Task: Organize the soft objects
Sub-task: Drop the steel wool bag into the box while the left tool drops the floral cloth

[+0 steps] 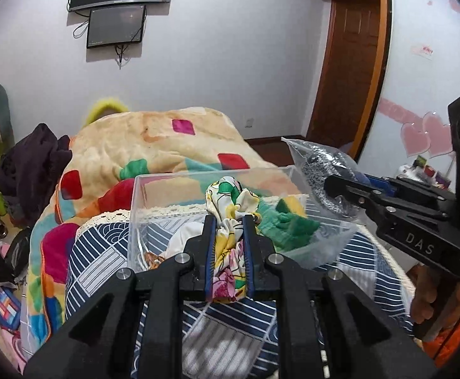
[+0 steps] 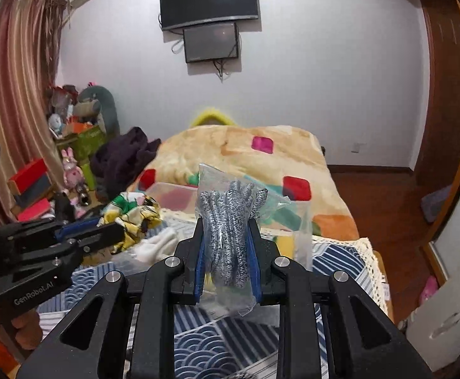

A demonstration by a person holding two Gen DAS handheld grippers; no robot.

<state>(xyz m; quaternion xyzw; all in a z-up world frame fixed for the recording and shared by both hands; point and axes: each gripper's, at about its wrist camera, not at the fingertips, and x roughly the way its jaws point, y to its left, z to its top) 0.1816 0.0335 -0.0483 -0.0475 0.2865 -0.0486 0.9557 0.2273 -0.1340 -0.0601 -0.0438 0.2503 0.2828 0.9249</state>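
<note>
Currently the left gripper [image 1: 228, 230] is clamped on a floral cloth [image 1: 230, 221], a bunched white fabric printed with green, yellow and pink. The cloth stands up between the blue-lined fingers [image 1: 209, 252], its upper end over the near wall of a clear plastic box [image 1: 135, 208].

The right gripper [image 2: 227, 240] is clamped on a clear bag of speckled grey gloves [image 2: 230, 221]. The bag is upright, with the glove fingers pointing up and its sealed top edge above the gripper. In the left wrist view this same bag [image 1: 321, 173] hangs at the box's right rim.

The clear plastic box rests on a blue-and-white patterned cover [image 1: 103, 252] with a lace edge. Inside it lie green and yellow sponges [image 1: 290, 218] in a thin transparent wrap toward the right, and a white cloth [image 1: 185, 237] toward the near left.

Behind the box lies a beige blanket [image 1: 154, 139] with coloured squares. A dark purple garment [image 1: 31, 161] is heaped to its left. Two dark screens [image 2: 209, 0] are mounted on the far wall, and striped curtains [image 2: 12, 79] hang at the left in the right wrist view.
</note>
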